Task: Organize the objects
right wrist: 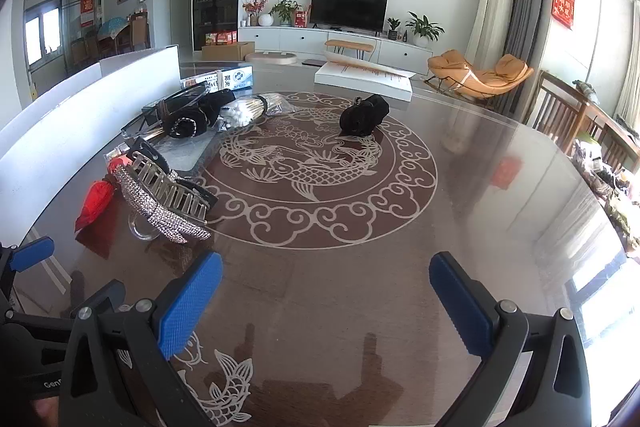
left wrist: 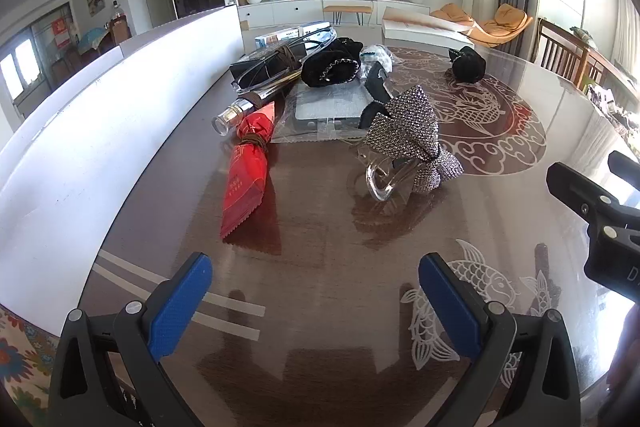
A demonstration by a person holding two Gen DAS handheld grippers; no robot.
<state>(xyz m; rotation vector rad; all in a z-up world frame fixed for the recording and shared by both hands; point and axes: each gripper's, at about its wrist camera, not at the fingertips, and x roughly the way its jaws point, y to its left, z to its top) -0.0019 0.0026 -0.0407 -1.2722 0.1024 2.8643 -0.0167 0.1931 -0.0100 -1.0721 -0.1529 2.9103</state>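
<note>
A sparkly bow hair claw (left wrist: 408, 143) lies mid-table; it also shows in the right wrist view (right wrist: 168, 203). A red tied packet (left wrist: 248, 167) lies left of it, also seen at the left of the right wrist view (right wrist: 96, 203). Behind them is a heap: a clear-capped bottle (left wrist: 236, 115), a grey pouch (left wrist: 332, 105), a black fuzzy scrunchie (left wrist: 330, 67) and a pack of cotton swabs (right wrist: 244, 113). A black pouch (right wrist: 364, 117) sits apart on the fish medallion. My left gripper (left wrist: 316, 303) is open and empty. My right gripper (right wrist: 326, 307) is open and empty, to the right of the left one.
The glossy brown table (right wrist: 400, 267) has a white panel (left wrist: 100, 131) standing along its left side. A white flat box (right wrist: 364, 75) and a printed carton (right wrist: 224, 79) lie at the far edge. Wooden chairs (right wrist: 560, 111) stand to the right.
</note>
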